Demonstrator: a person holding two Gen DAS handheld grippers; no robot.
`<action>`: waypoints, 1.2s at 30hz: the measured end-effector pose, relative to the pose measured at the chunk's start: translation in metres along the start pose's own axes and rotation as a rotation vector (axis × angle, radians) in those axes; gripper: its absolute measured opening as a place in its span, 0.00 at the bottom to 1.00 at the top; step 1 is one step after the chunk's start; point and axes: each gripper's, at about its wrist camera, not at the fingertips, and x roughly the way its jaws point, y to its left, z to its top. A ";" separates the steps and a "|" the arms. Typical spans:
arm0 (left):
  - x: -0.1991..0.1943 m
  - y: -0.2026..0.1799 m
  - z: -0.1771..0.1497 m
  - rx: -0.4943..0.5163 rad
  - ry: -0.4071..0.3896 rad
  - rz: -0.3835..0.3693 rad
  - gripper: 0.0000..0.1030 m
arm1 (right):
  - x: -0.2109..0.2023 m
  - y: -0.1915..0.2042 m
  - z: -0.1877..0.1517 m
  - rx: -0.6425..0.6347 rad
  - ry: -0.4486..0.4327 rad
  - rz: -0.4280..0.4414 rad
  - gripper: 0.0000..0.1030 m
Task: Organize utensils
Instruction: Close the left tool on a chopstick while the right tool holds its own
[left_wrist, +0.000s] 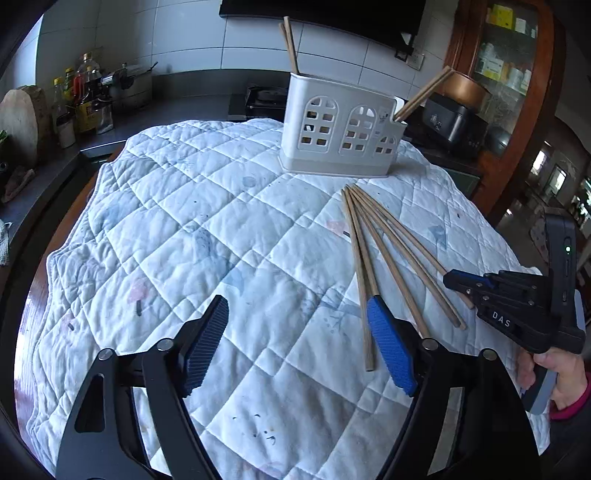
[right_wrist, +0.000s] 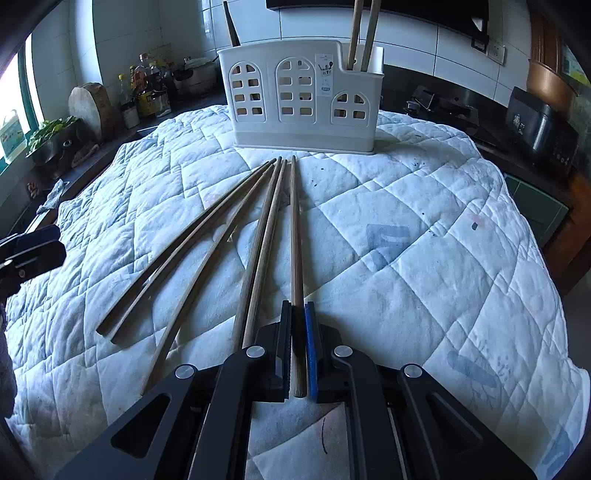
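Note:
Several wooden chopsticks (left_wrist: 384, 251) lie fanned out on the white quilt, in front of a white utensil holder (left_wrist: 340, 129) that has chopsticks standing in it. My right gripper (right_wrist: 297, 308) is shut on the rightmost chopstick (right_wrist: 295, 236), which still lies flat on the quilt; the other loose chopsticks (right_wrist: 221, 243) lie to its left. The holder (right_wrist: 301, 99) stands straight ahead of it. My left gripper (left_wrist: 295, 314) is open and empty above the quilt, left of the chopsticks. The right gripper shows in the left wrist view (left_wrist: 452, 278) at the chopsticks' near ends.
The quilt (left_wrist: 177, 236) covers a round table. A dark counter behind holds bottles (left_wrist: 79, 99), a wooden board (left_wrist: 20, 125) and a black cooker (left_wrist: 456, 120). A wooden cabinet (left_wrist: 509, 59) stands at the back right.

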 end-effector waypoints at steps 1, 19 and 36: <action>0.004 -0.003 0.000 0.009 0.009 -0.008 0.61 | -0.002 0.000 0.000 0.004 -0.006 0.003 0.07; 0.058 -0.030 0.000 0.029 0.133 -0.085 0.28 | -0.031 -0.004 0.003 0.000 -0.066 0.015 0.07; 0.066 -0.043 0.004 0.085 0.140 0.008 0.21 | -0.038 -0.010 0.000 0.009 -0.065 -0.004 0.07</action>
